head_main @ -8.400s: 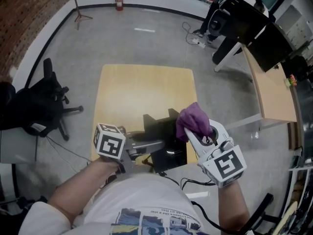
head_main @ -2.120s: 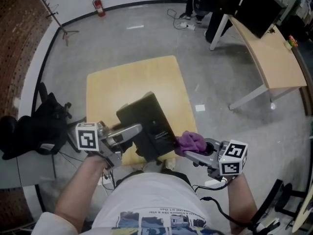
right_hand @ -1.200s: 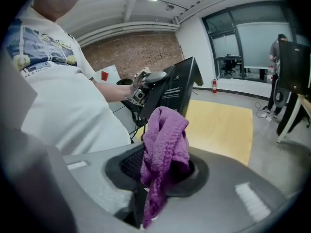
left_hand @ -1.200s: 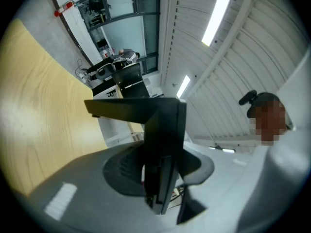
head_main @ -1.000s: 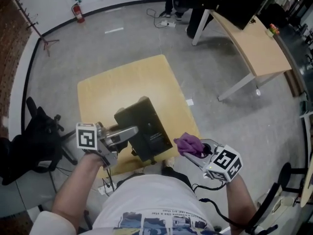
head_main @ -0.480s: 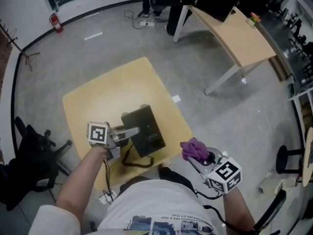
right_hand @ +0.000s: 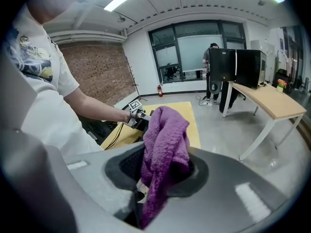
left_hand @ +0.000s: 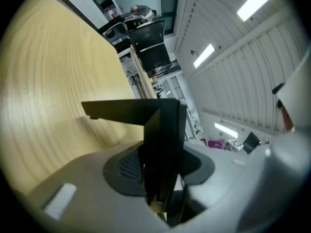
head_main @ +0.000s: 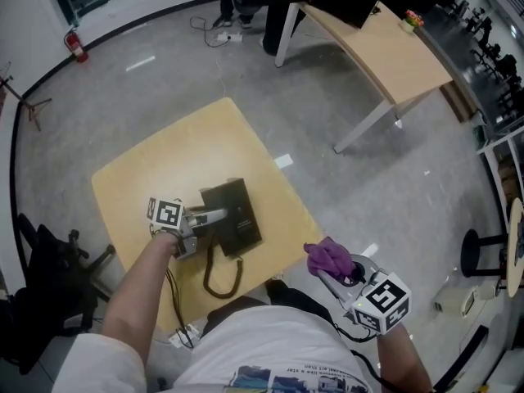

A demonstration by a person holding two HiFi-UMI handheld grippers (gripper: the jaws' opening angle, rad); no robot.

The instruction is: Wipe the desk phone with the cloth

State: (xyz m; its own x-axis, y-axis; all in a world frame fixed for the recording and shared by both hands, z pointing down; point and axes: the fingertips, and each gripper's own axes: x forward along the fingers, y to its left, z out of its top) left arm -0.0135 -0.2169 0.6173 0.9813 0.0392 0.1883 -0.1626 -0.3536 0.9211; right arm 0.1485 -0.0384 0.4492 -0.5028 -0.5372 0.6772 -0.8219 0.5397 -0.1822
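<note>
Head view: the left gripper's (head_main: pixel 214 217) fingers pinch the edge of the black desk phone (head_main: pixel 235 227), on or just above the yellow counter (head_main: pixel 155 166), with its cord (head_main: pixel 219 278) looping nearby. Off the counter's corner, the right gripper's (head_main: pixel 329 270) fingers clamp the purple cloth (head_main: pixel 327 255).

Left gripper view: the fingers grip the phone's dark body.

Right gripper view: the cloth bunches between the fingers.

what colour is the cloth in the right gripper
Purple. The cloth shows best in the right gripper view.
</note>
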